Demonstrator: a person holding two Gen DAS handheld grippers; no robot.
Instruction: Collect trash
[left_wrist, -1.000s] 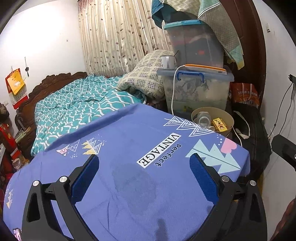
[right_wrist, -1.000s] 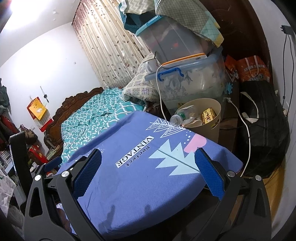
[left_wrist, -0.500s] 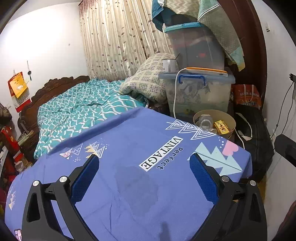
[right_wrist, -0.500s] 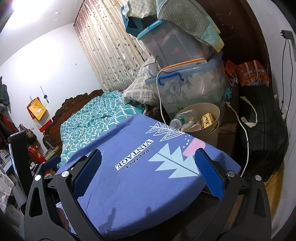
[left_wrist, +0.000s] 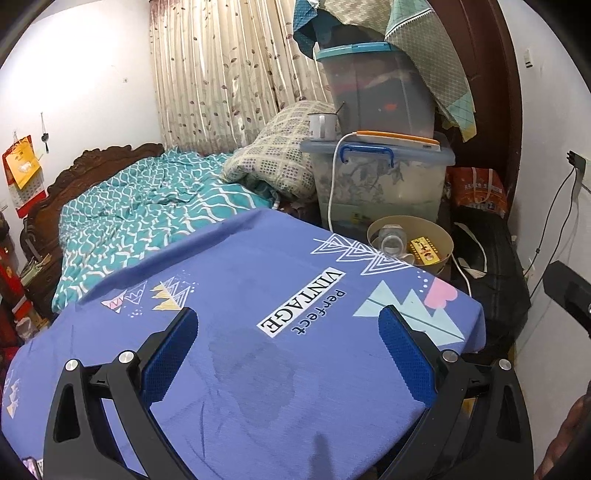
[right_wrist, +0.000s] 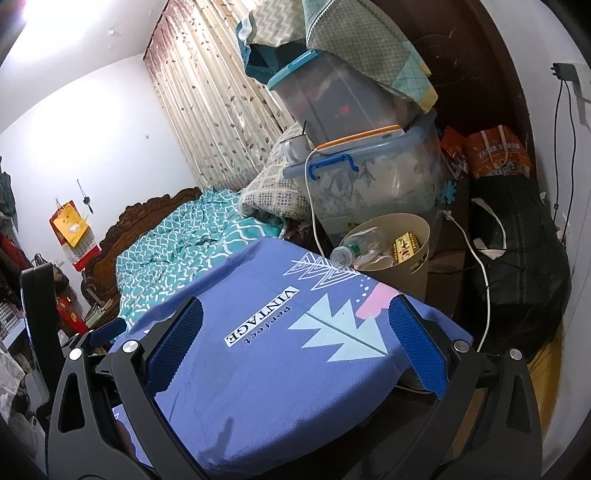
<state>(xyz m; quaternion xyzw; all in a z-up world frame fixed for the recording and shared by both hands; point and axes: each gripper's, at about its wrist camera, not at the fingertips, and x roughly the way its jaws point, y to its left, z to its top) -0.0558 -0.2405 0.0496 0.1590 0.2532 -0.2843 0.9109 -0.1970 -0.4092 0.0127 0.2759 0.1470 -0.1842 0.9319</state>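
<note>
While the left gripper (left_wrist: 286, 326) and right gripper (right_wrist: 295, 319) hover spread and empty over a blue cloth (left_wrist: 258, 295), the far-right bin (right_wrist: 413, 258) holds a plastic bottle (right_wrist: 351, 253) and yellow box (right_wrist: 406, 245); its base is hidden.

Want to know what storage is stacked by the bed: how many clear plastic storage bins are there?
2. The clear plastic bin with blue handles stands behind the beige waste basket; the teal-lidded clear bin is stacked on it, partly under a draped cloth. Others may be hidden.
</note>
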